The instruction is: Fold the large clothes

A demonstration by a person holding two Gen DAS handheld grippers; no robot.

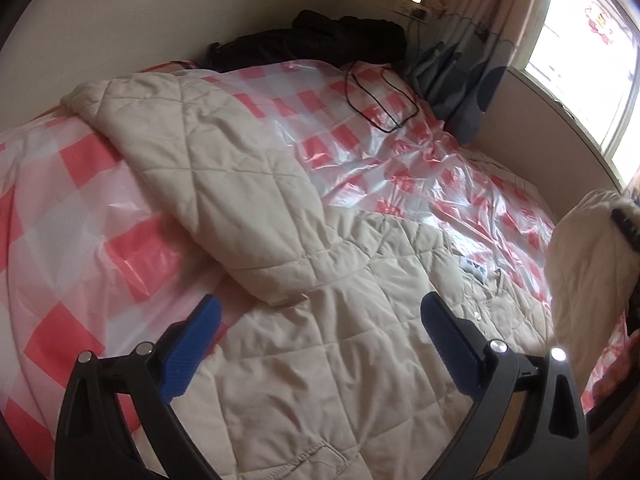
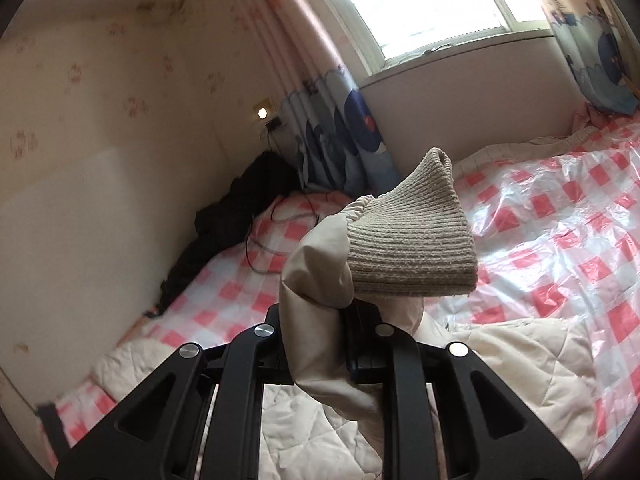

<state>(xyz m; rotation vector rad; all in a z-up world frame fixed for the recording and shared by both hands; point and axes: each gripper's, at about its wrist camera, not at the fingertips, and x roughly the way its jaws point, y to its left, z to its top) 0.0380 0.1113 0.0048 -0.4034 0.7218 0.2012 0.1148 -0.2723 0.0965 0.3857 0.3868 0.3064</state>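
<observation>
Beige quilted jacket is lying spread across the bed, on a pink-and-white checked plastic sheet. Working left to right in the left wrist view: bare sheet at the far left, then one sleeve lying folded diagonally over the jacket's body, then the body with a small label near its collar, then at the right edge a second bunch of the same beige fabric being lifted clear of the bed. Left gripper is hovering over the jacket body with its blue pads standing wide apart and nothing between them. Right gripper is clamping tight on the other sleeve just behind its ribbed knit cuff, the cuff sticking up above the fingers. Black clothing is heaped against the far wall, with a thin black cable looping on the sheet nearby and patterned curtains hanging by the window. Risks, as judged: the sheet looks slick, so pulling the held sleeve across may be dragging the whole jacket and undoing the sleeve already folded; the grip sits close to the cuff, so the padded fabric may be slipping out mid-carry. Count: one jacket, two sleeves, one label, one cable, one dark heap, two grippers.
</observation>
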